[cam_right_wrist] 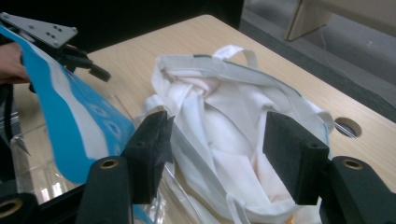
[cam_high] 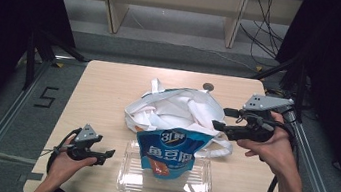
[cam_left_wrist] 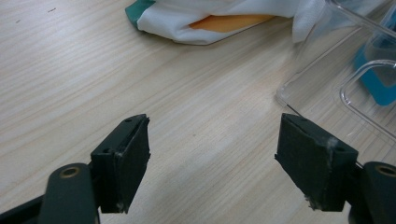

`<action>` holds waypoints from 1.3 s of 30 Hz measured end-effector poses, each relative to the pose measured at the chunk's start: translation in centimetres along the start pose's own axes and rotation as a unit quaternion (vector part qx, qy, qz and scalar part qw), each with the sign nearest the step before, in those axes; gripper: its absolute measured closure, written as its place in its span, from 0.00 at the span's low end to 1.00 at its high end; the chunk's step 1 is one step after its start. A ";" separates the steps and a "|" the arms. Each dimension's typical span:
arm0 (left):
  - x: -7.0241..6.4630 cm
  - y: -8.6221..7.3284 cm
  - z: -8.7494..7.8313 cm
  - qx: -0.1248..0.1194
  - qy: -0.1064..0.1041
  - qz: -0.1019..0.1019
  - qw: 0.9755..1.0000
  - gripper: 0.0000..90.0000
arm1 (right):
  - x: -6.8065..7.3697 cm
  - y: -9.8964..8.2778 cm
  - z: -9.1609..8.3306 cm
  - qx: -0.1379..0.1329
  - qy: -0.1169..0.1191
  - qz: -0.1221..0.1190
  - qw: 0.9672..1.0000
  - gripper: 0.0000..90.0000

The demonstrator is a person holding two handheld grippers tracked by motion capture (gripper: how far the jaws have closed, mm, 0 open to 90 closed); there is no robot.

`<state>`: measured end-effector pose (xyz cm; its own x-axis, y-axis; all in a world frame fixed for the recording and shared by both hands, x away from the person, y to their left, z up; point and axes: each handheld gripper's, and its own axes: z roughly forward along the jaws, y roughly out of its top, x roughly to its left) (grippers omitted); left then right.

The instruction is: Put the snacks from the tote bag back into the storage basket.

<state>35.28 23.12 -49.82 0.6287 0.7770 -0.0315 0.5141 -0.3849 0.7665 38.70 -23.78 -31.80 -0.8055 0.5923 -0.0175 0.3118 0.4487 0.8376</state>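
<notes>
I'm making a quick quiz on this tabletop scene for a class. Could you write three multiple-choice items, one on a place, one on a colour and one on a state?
1. Where does the snack pouch lie?
A. Partly in the clear plastic tray, leaning on the white cloth bag
B. On the floor
C. On the wooden shelf

2. What is the pouch's main colour?
A. Green
B. Blue
C. Black

3. How do the fingers of the left gripper stand?
A. Shut on the pouch
B. Shut on the bag's strap
C. Apart, with bare table between them

Answers: 1 A, the high view shows its lower end in the tray. 2 B, its face is blue with white lettering. 3 C, the left gripper view shows wood grain between the fingers.
</notes>
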 end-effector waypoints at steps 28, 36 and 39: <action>0.1 0.1 0.1 0.003 -0.006 0.005 1.000 0.28 | -1.3 -4.7 1.4 0.009 -0.037 0.056 0.998 0.37; 0.0 0.2 0.2 0.003 -0.005 0.008 1.000 0.28 | -1.3 -5.6 1.7 0.027 -0.039 0.050 0.998 0.36; 0.0 0.1 0.2 0.003 -0.005 0.016 1.000 0.28 | -1.1 -6.0 1.6 0.024 -0.045 0.056 0.997 0.36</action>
<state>35.45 22.99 -49.81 0.6511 0.7589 -0.0128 0.4963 -0.4129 0.7636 38.54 -26.06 -37.69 -0.7165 0.6972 0.0244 0.4229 0.4063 0.8100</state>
